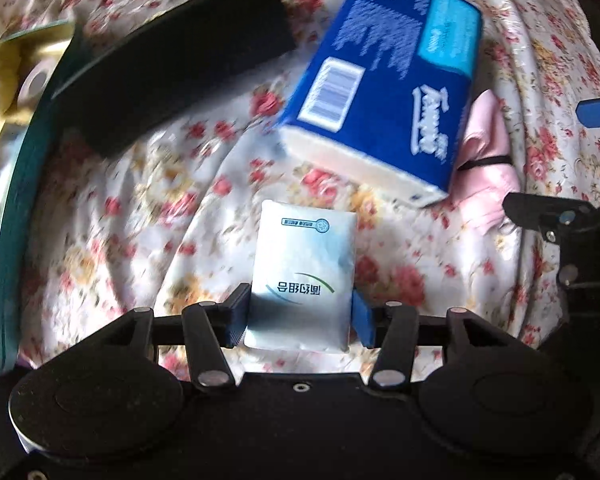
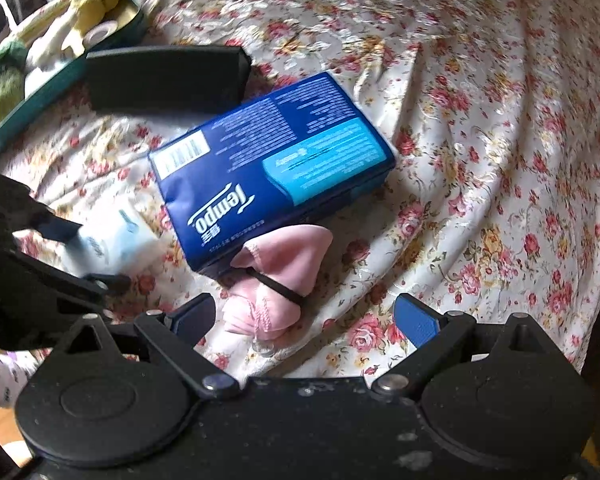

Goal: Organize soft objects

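Now your left claw (image 1: 300, 316) pinches the small white tissue pack (image 1: 303, 276), one blue pad on each long side, near its bottom end. The pack lies flat on the flowery cloth (image 1: 160, 216), its print upside down to you. There is bare cloth on both sides of it. Just past it lies the big blue tissue pack (image 1: 383, 104), tilted, with a black block (image 1: 172, 56) to the left by the green tray (image 1: 16, 216). Your right claw (image 2: 305, 318) is spread wide over the pink cloth bundle (image 2: 278, 272), which tucks under the blue pack's edge. Open cloth runs right.
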The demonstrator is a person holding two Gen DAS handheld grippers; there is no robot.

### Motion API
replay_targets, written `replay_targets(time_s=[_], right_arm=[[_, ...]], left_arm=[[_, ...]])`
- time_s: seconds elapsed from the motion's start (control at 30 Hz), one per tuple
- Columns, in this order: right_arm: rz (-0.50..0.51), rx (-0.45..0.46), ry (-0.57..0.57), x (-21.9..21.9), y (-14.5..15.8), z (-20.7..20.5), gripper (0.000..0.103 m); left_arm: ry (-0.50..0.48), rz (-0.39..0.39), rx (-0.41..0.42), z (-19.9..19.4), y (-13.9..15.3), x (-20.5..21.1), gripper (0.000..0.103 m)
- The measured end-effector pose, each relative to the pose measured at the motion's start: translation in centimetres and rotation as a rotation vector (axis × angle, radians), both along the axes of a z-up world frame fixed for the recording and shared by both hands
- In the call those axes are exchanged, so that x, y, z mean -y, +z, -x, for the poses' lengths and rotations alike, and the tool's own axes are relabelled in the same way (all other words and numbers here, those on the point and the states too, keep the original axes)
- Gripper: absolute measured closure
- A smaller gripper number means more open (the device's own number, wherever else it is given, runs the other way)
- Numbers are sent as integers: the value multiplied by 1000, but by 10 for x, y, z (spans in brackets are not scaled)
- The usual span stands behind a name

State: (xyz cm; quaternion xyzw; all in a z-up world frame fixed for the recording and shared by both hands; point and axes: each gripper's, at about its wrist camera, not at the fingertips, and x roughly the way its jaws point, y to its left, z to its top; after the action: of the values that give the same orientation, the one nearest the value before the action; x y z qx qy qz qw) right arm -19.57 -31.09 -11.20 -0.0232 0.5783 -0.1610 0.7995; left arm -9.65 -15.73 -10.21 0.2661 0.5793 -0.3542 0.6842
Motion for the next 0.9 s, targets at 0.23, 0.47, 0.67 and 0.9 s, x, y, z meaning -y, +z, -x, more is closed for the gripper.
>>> replay_targets(time_s=[0.23, 0.47, 0.67, 0.9], right_arm=[[32, -61, 64, -13, -17, -18, 10], [45, -145, 87, -15, -51, -38, 17], [17, -167, 36, -2, -62, -44, 32], [-7, -182, 16, 1, -56, -37, 58]], left_arm=[[30, 3, -18, -7, 0, -18, 53], [40, -3, -24, -12, -2, -15, 53], [60, 1, -48, -14, -4, -13, 53], [66, 2, -50, -17, -1, -14, 53]])
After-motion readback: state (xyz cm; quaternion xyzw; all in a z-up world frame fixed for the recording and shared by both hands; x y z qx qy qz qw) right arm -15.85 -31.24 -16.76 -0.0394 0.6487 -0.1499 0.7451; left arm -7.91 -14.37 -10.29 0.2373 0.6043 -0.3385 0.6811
